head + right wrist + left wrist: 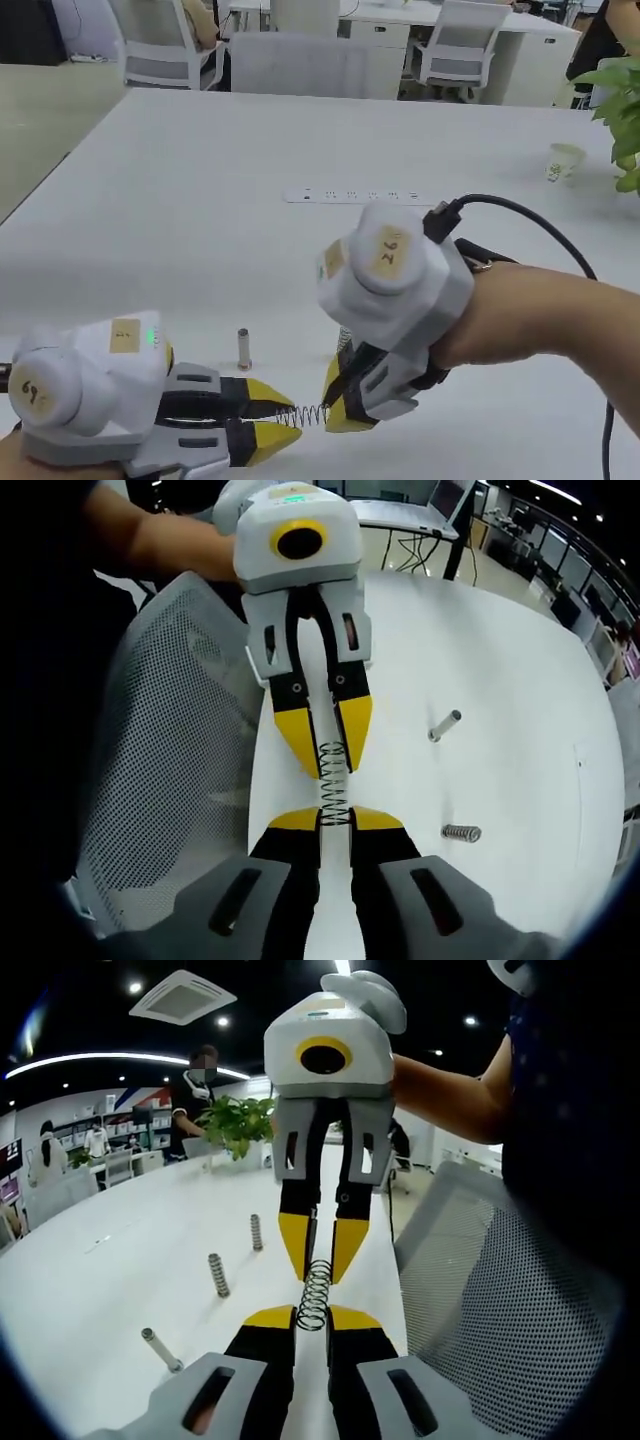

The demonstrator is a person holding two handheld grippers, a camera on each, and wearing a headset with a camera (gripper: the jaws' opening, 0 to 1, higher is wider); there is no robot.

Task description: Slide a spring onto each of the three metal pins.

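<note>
Two grippers hold one spring (308, 414) between them, low over the white counter (200, 220).

The left gripper (272, 422) comes in from the left and lies almost flat. The right gripper (335, 402) tips down from the right, with the person's wrist bent, so the yellow tips point at each other. Each gripper is closed almost all the way and pinches one end of the spring, which reaches from tip to tip. A bare pin (243, 348) stands on the counter just behind the left gripper's tips. In the left gripper view, a second pin (218, 1274) and a third pin (256, 1231) stand further along, each with a spring on it. In the head view the right gripper covers most of one of them. Far back on the counter are a power strip (360, 196), a paper cup (565, 160) and a green plant (622, 100).
</note>
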